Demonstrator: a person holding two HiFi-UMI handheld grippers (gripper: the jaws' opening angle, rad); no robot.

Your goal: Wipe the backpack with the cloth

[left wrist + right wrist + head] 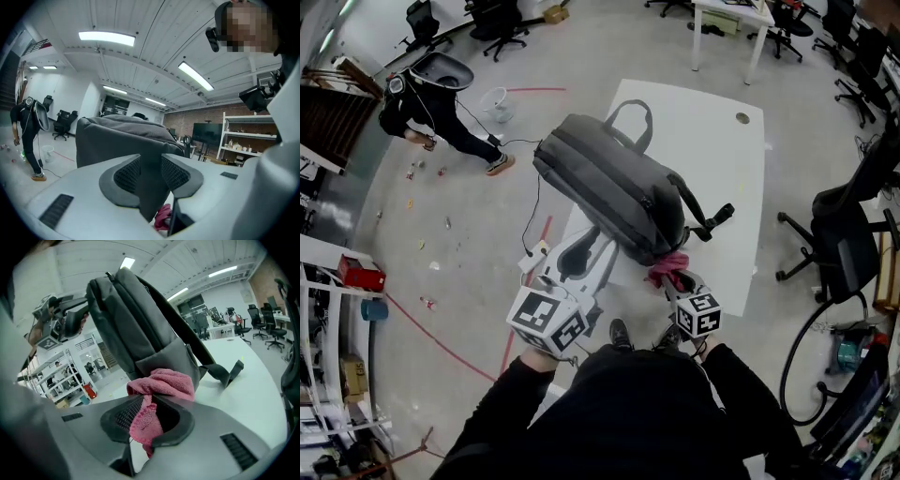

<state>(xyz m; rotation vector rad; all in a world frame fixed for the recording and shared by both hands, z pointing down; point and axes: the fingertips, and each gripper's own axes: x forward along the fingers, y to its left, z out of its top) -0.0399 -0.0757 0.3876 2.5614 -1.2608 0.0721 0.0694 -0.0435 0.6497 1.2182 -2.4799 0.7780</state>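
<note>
Backpack (609, 187), grey, shown on the near part of a white worktop (712, 159), with its bottom end towards the viewer. In the right gripper view it rises steeply, so it appears to be propped on that bottom end with the handle loop (630, 117) up and away.

Nearest, the right tongs (677, 283) are clamped on a pink cloth (667, 272). One fold is pinched between the pads and the rest is bunched in front, touching the lower right corner of the bag. The left tongs (592, 246), just to the left, are closed on a strip of dark grey fabric. It seems to be a strap or flap of the bag, but which one cannot be told.

Handling, by judgement:
- **Shell:** It is soft woven fabric and will dent and shift under the wipe, so it needs a steady hold.
- **Weight:** The bag looks bulky but light enough to tip by one strap.
- **Where to hold:** The handle loop, or a shoulder strap (710, 220) like the one trailing right across the worktop, gives the firmest hold.
- **Cloth:** The terry cloth is limp and grippy, and works best bunched.

Containers: the bag's compartments look zipped shut, so their contents are hidden. Farther off on the floor to the left stands a pale bucket (494, 101), and what it holds is too small to tell. Beyond it a person (431, 108) bends over, and office chairs line the far side.
</note>
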